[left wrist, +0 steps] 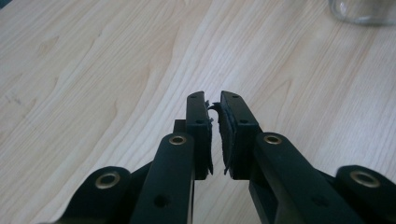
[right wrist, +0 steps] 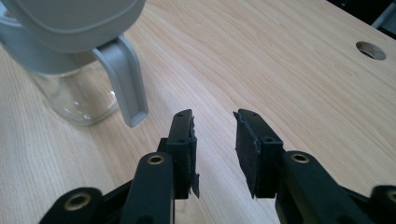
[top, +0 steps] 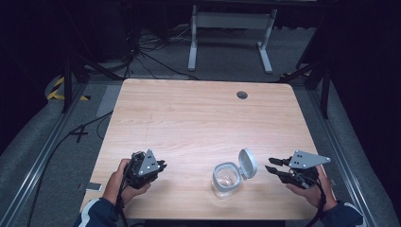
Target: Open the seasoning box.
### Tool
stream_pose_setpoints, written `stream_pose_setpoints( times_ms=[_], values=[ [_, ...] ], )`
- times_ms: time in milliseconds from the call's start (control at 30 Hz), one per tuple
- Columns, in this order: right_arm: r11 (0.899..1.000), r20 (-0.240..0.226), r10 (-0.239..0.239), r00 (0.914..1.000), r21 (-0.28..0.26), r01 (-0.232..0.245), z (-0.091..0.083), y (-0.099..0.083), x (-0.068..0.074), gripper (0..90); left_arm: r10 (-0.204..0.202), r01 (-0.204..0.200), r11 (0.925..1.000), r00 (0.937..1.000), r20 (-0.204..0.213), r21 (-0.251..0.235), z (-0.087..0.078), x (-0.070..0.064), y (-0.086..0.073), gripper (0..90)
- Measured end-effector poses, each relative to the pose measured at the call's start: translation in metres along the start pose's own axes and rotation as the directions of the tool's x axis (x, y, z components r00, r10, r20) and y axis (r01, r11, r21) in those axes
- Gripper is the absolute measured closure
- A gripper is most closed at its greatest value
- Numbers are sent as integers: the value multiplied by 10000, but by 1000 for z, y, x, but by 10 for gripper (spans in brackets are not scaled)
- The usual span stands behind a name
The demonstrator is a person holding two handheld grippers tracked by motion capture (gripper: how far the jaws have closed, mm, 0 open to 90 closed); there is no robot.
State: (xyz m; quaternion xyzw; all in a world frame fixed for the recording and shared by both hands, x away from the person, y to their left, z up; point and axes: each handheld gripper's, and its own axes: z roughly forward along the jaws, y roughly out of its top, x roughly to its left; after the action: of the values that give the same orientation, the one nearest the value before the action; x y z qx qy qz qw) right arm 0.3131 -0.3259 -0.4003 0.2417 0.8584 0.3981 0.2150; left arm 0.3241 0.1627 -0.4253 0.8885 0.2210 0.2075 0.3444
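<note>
A small clear glass jar (top: 226, 180) stands near the table's front edge, right of centre. Its grey hinged lid (top: 248, 163) is flipped up and leans to the right. My right gripper (top: 270, 164) is just right of the lid, low over the wood, open with nothing between its jaws. In the right gripper view the jar (right wrist: 77, 100) and lid (right wrist: 70, 16) loom at upper left, beyond my right gripper (right wrist: 214, 114), and a grey clasp (right wrist: 126, 84) hangs down. My left gripper (top: 163, 166) rests at front left, shut and empty (left wrist: 213, 99). The jar's base (left wrist: 362, 11) shows far off.
The wooden table (top: 198, 113) has a round cable hole (top: 242, 95) at the back right, also in the right gripper view (right wrist: 370, 50). A white desk frame (top: 231, 28) and cables lie on the floor behind. A small flat object (top: 90, 187) lies on the floor at left.
</note>
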Motion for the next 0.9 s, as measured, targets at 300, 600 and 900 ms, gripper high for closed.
stream_pose_setpoints(
  times_ms=[300,600,900],
  values=[
    [9997,114,41,9999,242,-44,-11,-15,-2,582,-216,226,9987,9995,-225,466,-8,6,-22,767],
    [9954,647,396,9971,843,-450,-27,-49,-15,498,-696,702,9943,9975,-101,800,-10,13,-49,635],
    [9801,1223,1505,9810,1112,-1642,-34,-92,-28,427,-1319,1328,9862,9911,-150,990,-13,22,-69,467]
  ],
)
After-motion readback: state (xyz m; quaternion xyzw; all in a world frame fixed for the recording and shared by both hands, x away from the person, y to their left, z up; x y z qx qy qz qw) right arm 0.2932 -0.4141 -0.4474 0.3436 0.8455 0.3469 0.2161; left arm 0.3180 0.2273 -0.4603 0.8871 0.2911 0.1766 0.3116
